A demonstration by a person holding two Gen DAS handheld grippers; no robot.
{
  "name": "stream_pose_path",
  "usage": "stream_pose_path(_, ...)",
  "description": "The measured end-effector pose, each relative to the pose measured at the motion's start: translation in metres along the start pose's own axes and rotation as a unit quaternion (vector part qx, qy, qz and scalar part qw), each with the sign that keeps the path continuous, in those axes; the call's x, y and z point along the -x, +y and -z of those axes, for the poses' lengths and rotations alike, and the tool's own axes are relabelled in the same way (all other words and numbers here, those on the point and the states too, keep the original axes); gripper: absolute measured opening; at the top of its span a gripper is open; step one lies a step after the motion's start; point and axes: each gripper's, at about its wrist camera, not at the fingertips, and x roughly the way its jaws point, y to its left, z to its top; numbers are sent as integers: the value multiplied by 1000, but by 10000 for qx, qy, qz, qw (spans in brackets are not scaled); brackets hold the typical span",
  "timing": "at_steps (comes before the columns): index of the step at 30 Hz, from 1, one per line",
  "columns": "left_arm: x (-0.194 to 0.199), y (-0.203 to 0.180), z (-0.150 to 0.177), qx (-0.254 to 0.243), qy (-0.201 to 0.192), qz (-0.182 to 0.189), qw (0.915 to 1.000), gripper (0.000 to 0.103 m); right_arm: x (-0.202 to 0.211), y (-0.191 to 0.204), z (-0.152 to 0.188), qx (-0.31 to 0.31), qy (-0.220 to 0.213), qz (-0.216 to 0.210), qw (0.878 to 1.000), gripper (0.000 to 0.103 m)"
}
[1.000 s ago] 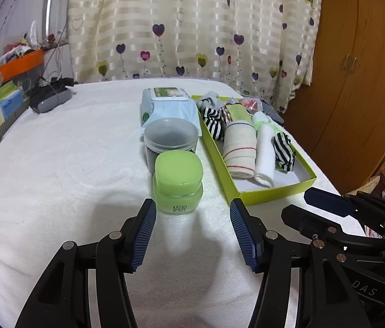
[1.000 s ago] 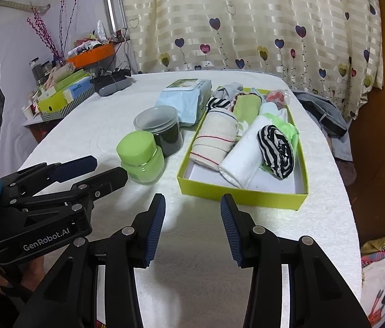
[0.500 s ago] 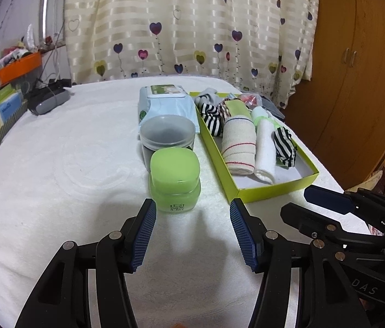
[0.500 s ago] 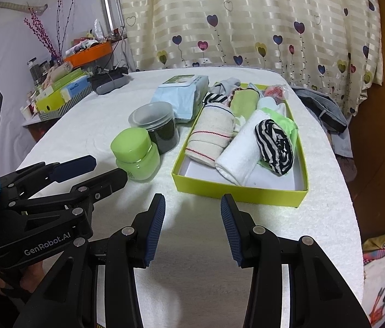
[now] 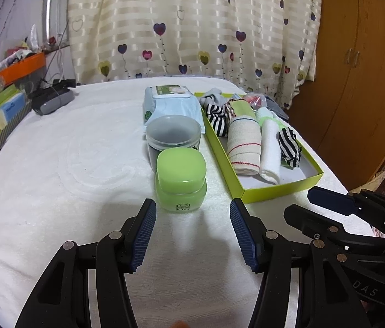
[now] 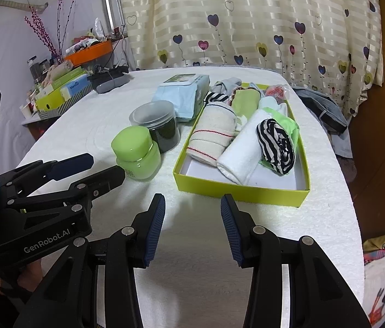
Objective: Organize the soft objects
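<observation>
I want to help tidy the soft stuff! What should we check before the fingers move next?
1. Left gripper open, holding nothing: ok.
2. Right gripper open, holding nothing: ok.
3. Green box within view, towels and socks inside: ok.
4. Green jar just ahead of the left fingers, might get bumped: not ok.
5. Space left at the box's near end: ok.
6. Soft things still outside the box: cannot tell.

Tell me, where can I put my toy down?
Left of the jars, toward the grey case, the table is bare. So is the strip before both grippers. The tray is crowded, bare only at its near end.
</observation>
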Motion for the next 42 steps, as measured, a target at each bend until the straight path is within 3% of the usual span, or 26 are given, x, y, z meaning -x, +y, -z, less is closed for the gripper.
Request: stream_pose_path(42, 3, 1, 7, -102, 55, -57, 9999, 56, -1, 3, 3, 44, 63, 53, 10000, 44)
